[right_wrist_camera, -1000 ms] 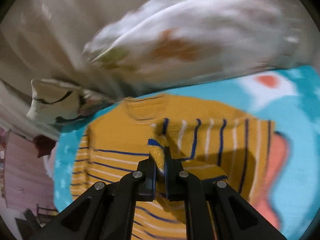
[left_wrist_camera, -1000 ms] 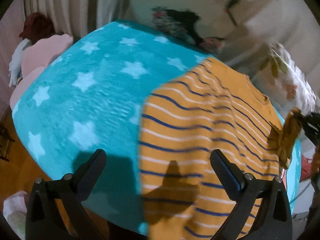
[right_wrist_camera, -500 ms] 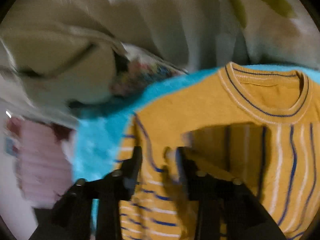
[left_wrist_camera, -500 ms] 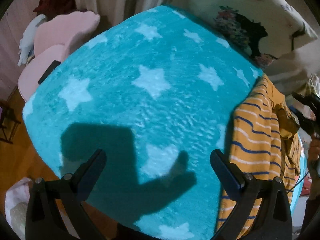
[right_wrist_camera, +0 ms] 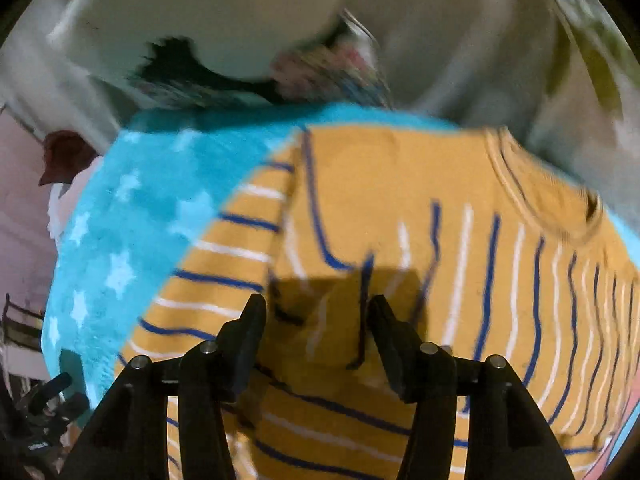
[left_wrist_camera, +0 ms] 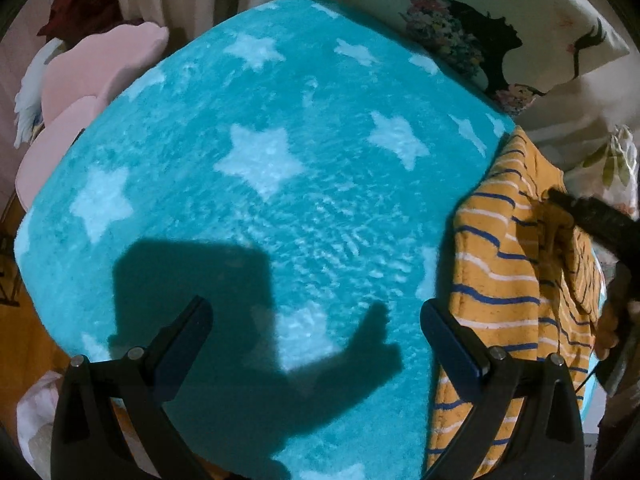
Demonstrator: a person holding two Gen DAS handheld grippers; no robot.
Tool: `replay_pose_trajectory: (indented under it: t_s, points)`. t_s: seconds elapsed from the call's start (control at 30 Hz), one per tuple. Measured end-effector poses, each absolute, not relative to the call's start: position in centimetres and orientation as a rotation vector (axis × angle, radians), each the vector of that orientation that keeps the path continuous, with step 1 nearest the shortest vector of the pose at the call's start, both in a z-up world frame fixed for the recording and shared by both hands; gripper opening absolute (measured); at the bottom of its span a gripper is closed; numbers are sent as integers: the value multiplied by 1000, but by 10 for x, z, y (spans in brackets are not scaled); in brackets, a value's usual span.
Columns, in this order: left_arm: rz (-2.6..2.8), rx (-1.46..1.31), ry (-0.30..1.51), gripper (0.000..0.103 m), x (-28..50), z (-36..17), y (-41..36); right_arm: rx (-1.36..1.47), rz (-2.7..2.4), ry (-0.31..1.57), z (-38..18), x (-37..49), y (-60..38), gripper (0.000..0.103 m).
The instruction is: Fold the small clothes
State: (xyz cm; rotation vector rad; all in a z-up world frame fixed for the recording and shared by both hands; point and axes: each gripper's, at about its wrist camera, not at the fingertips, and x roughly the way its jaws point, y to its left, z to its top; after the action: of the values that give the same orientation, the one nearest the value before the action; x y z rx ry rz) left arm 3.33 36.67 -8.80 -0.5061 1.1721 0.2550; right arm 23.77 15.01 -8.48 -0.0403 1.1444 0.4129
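Sweater released, right gripper now parted

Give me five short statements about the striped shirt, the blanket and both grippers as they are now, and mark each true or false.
1. The shirt is mustard yellow with blue and white stripes. True.
2. The blanket is plain red. False: it is teal with pale stars.
3. The left gripper is shut on the shirt. False: it is open over bare blanket, the shirt beside its right finger.
4. The right gripper is open above the shirt. True.
5. The shirt lies on a wooden floor. False: it lies on the blanket.
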Motion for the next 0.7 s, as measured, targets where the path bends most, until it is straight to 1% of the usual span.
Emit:
replay_pose_trajectory:
  t_s: [0.17, 0.27, 0.43, 0.57, 0.63, 0.67, 0.7]
  points:
    - [259, -521, 1168, 103, 32, -89, 368, 67, 520, 1046, -38, 236, 152, 59]
    - [256, -531, 1171, 103, 31, -92, 368, 58, 376, 1014, -26, 236, 133, 59]
    - [249, -525, 1181, 103, 31, -96, 364, -6, 291, 1112, -65, 241, 126, 59]
    - [230, -503, 1191, 103, 33, -97, 356, 27, 293, 1196, -96, 256, 135, 59]
    - [222, -493, 1195, 103, 34, -96, 354, 21, 274, 1252, -115, 262, 134, 49]
    - [221, -491, 1194, 103, 33, -96, 355, 0, 263, 1239, -115, 261, 135, 38]
    - [223, -494, 1194, 103, 34, -96, 356, -4, 271, 1238, -110, 262, 134, 18]
